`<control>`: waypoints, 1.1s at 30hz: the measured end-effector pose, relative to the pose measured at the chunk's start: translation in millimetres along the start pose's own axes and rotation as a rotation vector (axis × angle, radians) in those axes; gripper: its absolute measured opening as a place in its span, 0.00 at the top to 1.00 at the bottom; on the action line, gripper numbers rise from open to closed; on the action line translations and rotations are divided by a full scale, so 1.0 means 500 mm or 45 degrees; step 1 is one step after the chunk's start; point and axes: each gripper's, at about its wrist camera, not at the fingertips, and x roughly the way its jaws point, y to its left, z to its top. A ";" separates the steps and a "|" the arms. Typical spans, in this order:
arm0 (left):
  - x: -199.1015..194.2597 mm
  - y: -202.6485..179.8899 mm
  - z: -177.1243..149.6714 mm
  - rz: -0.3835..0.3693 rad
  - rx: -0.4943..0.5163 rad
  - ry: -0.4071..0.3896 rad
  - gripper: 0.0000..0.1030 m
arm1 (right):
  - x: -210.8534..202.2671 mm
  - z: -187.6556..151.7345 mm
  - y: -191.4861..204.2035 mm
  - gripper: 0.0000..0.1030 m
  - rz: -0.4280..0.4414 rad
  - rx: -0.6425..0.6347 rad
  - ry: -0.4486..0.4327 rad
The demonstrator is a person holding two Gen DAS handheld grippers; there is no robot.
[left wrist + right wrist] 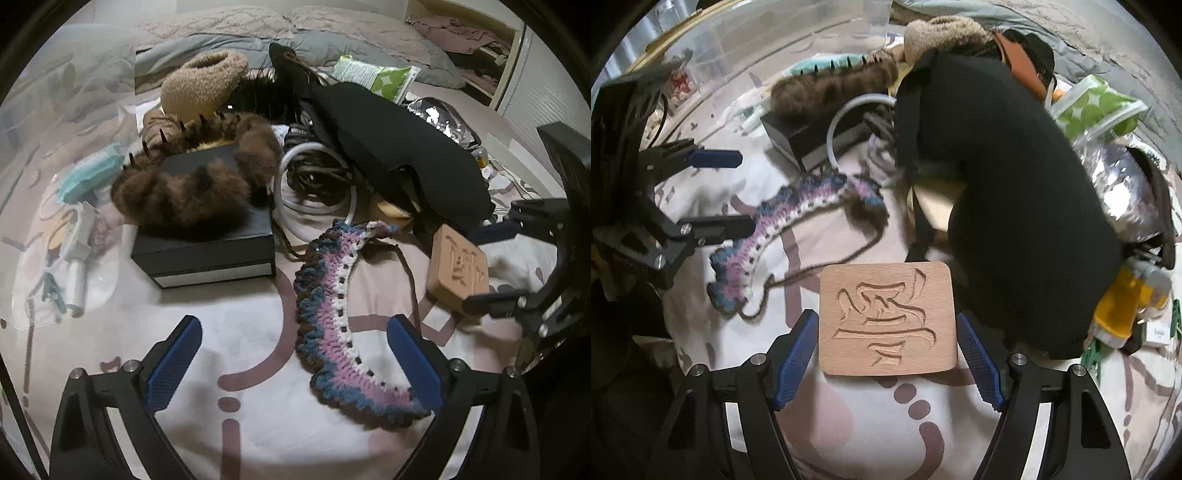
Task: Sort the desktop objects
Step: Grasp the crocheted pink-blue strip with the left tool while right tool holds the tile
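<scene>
A crocheted purple, blue and white band [340,321] lies on the patterned bedsheet, its near end between the fingers of my open left gripper [295,347]. A carved wooden block [888,319] lies flat between the fingers of my open right gripper [886,343], with a gap on each side. The block also shows in the left wrist view [458,269], with the right gripper [491,266] around it. The band [783,229] and left gripper [746,192] show in the right wrist view.
A black box [207,240] carries a brown fur piece [195,181]. Behind are a coiled white cable [314,184], a black fabric item [399,155], a tan fleece hat [203,85], a green packet [376,75], a foil bag [1123,192] and a yellow tool [1126,302].
</scene>
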 end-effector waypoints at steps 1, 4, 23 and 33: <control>0.006 -0.002 -0.001 -0.001 -0.004 0.011 0.09 | 0.004 -0.003 0.000 0.26 0.000 -0.002 0.001; 0.030 -0.004 -0.007 -0.009 -0.034 0.041 0.11 | 0.006 -0.010 -0.002 0.26 0.007 -0.001 -0.039; 0.033 -0.064 -0.029 0.009 0.141 0.019 0.69 | 0.022 -0.038 -0.006 0.26 0.031 -0.001 -0.148; 0.011 -0.054 -0.012 -0.030 0.122 -0.012 0.86 | 0.025 -0.030 0.005 0.26 0.013 0.023 -0.105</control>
